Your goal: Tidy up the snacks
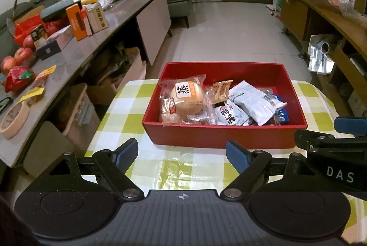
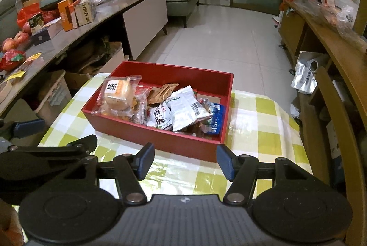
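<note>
Box of snacks ahead of both sets of fingers

The box (image 1: 220,134) sits on the table (image 1: 128,113) just beyond the left fingers (image 1: 127,153); inside, the bun (image 1: 187,98) lies left of the packets (image 1: 257,103), with the counter (image 1: 91,51) further left.

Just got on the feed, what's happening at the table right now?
A person holds two grippers over a checked table, sorting snacks. The snacks, among them a bun and a white packet, lie in the red box. Both the left gripper and the right gripper are open and empty, hanging just short of the box. No snacks lie loose on the cloth in view.
</note>
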Tool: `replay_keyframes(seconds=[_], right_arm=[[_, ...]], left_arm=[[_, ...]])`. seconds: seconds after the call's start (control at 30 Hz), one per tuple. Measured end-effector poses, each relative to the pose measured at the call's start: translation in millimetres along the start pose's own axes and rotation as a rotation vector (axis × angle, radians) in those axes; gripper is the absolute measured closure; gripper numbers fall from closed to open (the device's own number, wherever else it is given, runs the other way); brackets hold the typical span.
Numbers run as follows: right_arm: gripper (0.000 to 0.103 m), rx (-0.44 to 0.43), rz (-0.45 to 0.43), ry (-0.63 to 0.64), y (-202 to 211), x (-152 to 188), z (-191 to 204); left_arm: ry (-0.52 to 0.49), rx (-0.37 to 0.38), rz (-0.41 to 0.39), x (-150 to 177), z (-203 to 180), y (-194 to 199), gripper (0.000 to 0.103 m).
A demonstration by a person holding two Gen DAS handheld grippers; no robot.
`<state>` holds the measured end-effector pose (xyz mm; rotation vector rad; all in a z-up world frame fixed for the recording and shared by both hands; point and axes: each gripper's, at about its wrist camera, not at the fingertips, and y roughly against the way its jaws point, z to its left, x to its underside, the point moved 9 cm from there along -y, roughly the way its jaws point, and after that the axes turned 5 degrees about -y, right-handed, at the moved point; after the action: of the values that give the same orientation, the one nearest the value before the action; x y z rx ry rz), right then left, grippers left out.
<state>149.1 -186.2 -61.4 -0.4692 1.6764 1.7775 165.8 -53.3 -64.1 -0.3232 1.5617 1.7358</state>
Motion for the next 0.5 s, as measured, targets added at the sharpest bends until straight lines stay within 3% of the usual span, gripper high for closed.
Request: replay_keyframes(seconds=[0.5], right_arm=[[0.034,0.011,0.014,0.012,26.6,33.4,8.5]], left_arm=[[-0.019,-0.009,0.004,31.6,2.2,25.4,0.015]])
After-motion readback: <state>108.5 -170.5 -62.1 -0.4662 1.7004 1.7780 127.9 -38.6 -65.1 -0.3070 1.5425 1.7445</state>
